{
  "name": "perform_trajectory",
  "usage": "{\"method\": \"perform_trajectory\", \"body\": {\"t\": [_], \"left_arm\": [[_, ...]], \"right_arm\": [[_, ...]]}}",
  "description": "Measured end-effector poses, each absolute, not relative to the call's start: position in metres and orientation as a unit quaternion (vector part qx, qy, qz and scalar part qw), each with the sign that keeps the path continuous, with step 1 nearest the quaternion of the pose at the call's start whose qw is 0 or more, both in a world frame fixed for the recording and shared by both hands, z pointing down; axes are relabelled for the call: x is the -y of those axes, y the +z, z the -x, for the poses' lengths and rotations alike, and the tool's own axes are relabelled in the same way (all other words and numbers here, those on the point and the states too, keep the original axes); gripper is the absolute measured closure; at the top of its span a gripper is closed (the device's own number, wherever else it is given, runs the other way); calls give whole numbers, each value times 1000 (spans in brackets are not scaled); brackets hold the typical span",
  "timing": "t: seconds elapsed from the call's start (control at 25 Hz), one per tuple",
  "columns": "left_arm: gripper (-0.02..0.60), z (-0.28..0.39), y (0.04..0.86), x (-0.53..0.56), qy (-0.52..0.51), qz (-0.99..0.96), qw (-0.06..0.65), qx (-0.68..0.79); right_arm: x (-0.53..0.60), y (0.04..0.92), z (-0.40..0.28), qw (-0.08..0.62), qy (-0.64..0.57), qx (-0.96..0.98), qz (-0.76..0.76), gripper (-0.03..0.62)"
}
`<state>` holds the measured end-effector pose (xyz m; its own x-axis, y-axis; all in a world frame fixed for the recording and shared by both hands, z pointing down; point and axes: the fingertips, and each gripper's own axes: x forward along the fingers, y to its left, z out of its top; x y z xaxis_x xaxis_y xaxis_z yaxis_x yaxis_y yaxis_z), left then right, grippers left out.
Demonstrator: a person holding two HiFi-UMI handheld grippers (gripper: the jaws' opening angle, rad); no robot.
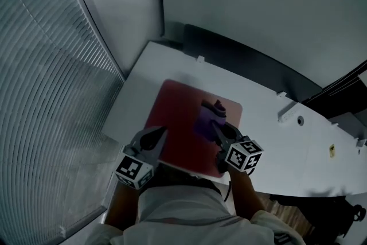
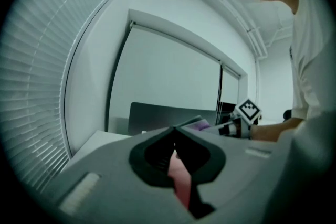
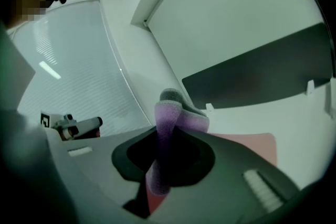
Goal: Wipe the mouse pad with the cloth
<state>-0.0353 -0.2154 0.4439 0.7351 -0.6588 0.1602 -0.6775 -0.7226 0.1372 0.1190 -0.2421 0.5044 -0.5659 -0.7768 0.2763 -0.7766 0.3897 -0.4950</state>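
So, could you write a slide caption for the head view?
Right claw holds a purple cloth on the red mouse pad; left claw, shut, sits at its near-left corner.

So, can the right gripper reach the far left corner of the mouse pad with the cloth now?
Probably yes. The right gripper is shut on the cloth, over the mouse pad, and the pad towards that corner is bare. The left gripper sits at the near left edge, off that path.
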Motion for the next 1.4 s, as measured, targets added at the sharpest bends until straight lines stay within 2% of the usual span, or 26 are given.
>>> {"method": "perform_trajectory", "body": {"t": [0.12, 0.32, 0.52, 0.64, 0.88, 1.4], "left_arm": [[579, 59, 451, 238, 46, -927, 98, 359], [580, 111, 467, 268, 48, -924, 95, 367], [580, 154, 495, 287, 49, -917, 106, 381], [578, 163, 503, 292, 48, -915, 119, 383], [579, 161, 504, 292, 41, -920, 127, 368], [578, 85, 487, 275, 43, -939, 113, 322]], "right_arm": [[276, 504, -79, 19, -335, -831, 443, 546], [337, 524, 2, 5, -365, -834, 413, 546], [394, 580, 73, -39, -389, -833, 390, 546], [425, 621, 92, -80, -400, -822, 397, 546], [435, 671, 67, -132, -415, -780, 449, 546], [397, 692, -63, -131, -434, -725, 519, 546]]}}
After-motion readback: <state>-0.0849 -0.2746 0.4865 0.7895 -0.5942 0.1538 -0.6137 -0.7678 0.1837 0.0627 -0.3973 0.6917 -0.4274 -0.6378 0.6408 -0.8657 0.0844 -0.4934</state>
